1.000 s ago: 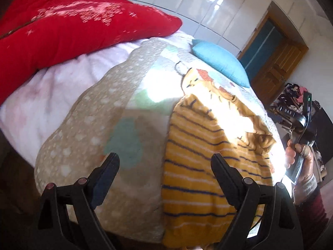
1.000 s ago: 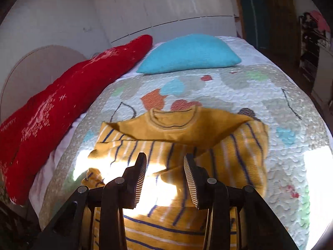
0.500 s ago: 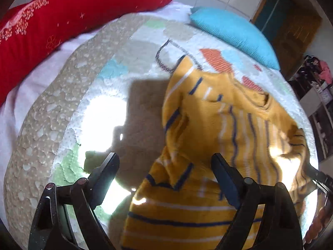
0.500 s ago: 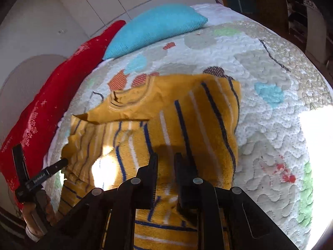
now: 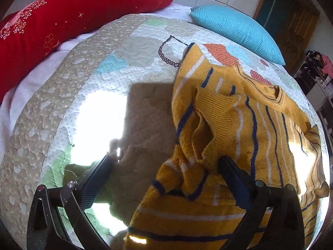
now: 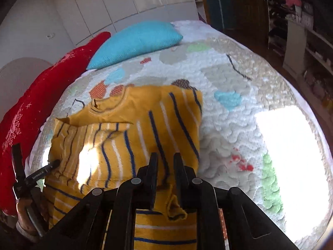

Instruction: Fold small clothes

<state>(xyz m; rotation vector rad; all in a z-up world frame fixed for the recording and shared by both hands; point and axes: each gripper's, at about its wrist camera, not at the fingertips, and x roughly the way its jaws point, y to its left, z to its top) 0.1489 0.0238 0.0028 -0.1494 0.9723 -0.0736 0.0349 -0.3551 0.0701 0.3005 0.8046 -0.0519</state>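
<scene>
Over the last second the right claw (image 6: 164, 162) has pinched the yellow striped sweater (image 6: 133, 137) while the left claw (image 5: 166, 162), still spread, has closed in on its bunched sleeve (image 5: 193, 137), so a fold looks imminent.

The left wrist view looks close along its fingers from the bed's left. The right wrist view faces the headboard end. Both share the yellow striped sweater (image 5: 260, 125) (image 6: 145, 129) and blue pillow (image 5: 235, 29) (image 6: 135, 41).

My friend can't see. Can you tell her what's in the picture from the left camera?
A mustard-yellow striped sweater lies crumpled on a patchwork quilt, with the left claw open over its bunched edge. Behind sit a red pillow and a turquoise pillow.
</scene>
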